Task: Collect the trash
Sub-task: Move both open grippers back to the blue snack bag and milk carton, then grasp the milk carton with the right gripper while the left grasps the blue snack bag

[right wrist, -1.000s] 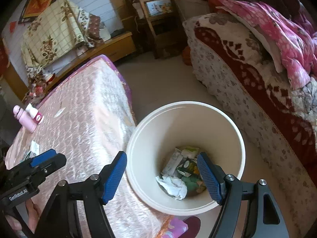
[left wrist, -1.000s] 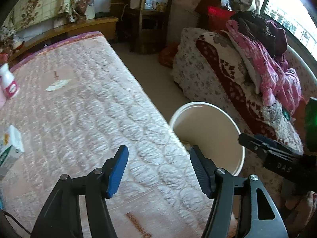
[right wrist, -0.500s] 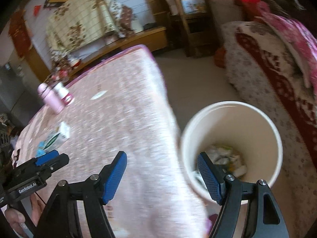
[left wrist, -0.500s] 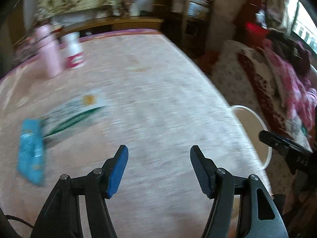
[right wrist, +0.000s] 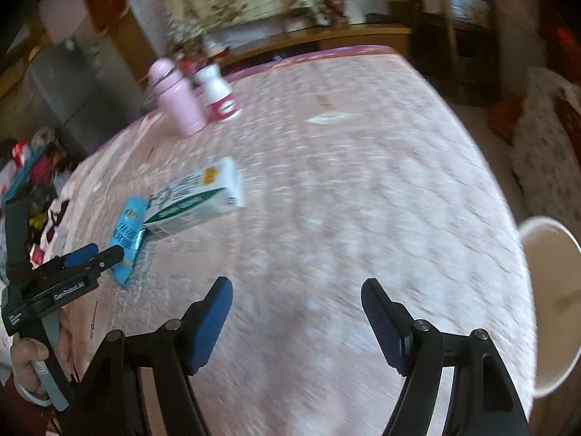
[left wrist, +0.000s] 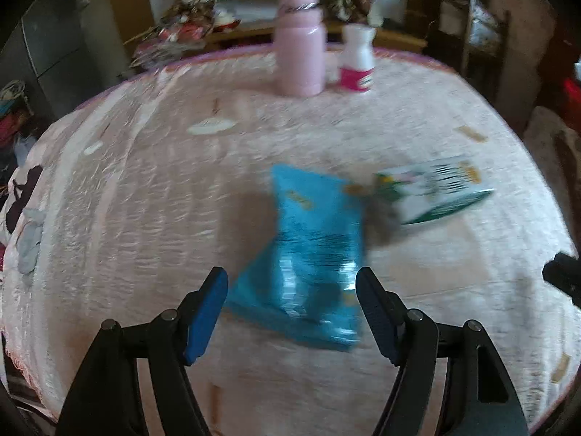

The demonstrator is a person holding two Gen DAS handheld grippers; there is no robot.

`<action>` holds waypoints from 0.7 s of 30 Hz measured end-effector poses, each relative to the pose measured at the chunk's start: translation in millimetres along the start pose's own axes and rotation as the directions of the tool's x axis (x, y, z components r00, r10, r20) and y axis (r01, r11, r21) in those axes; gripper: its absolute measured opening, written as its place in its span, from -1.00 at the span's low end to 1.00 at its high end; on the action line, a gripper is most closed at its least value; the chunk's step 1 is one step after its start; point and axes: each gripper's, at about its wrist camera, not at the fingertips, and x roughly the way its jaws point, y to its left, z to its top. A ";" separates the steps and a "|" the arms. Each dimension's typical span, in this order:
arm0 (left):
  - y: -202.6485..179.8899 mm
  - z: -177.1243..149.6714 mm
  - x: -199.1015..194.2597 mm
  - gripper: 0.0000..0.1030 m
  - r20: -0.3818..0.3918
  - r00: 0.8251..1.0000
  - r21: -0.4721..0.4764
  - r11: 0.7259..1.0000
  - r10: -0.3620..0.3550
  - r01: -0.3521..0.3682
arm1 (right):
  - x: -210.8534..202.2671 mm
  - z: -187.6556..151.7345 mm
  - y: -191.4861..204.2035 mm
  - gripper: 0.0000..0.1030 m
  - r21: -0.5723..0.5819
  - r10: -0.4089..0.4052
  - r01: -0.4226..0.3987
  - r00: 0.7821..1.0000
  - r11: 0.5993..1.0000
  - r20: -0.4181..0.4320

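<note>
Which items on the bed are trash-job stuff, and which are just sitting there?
Job:
- blue wrapper, in front of the open left gripper
- green-and-white carton
- white bin beside the bed
- right gripper, open, empty

Likely lying about:
- pink flask
- white bottle

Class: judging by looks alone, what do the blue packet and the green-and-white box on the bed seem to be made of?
Blue packet: probably plastic film or foil, since it looks glossy with silvery glints and crinkles. Green-and-white box: likely printed cardboard, with flat faces, straight edges and a matte look. Blur leaves both uncertain.
</note>
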 end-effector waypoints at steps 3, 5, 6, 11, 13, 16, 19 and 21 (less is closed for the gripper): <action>16.6 4.6 13.7 0.43 -0.017 1.000 -0.030 1.000 0.002 -0.003 | 34.1 18.3 25.3 0.48 -0.049 -0.032 0.030 0.998 0.998 -0.047; 22.7 6.9 17.5 0.43 -0.027 1.000 -0.041 0.999 0.003 -0.004 | 58.0 34.3 37.4 0.46 -0.072 -0.050 0.045 0.997 0.996 -0.067; 26.3 8.6 18.3 0.43 -0.026 1.000 -0.046 0.999 -0.007 0.006 | 67.3 42.3 41.8 0.45 -0.081 -0.065 0.059 0.996 0.995 -0.067; 37.3 13.6 14.0 0.43 -0.014 0.998 -0.068 0.996 -0.056 0.054 | 103.6 94.2 53.5 0.39 -0.058 -0.111 0.111 0.994 0.992 -0.010; 42.5 14.0 9.6 0.43 -0.007 0.996 -0.083 0.992 -0.091 0.091 | 108.9 107.0 54.3 0.39 -0.025 -0.134 0.134 0.991 0.991 0.006; 47.6 15.9 7.3 0.43 0.000 0.992 -0.099 0.987 -0.130 0.129 | 93.2 105.2 46.9 0.40 0.098 -0.060 0.056 0.998 0.994 0.034; 48.0 16.2 10.7 0.43 -0.007 0.990 -0.102 0.985 -0.143 0.141 | 82.8 92.7 51.7 0.45 0.121 0.024 -0.029 0.999 0.992 0.041; 48.1 16.0 15.2 0.43 -0.016 0.991 -0.101 0.987 -0.130 0.128 | 84.3 88.6 69.1 0.47 0.091 0.071 -0.073 0.997 0.993 0.026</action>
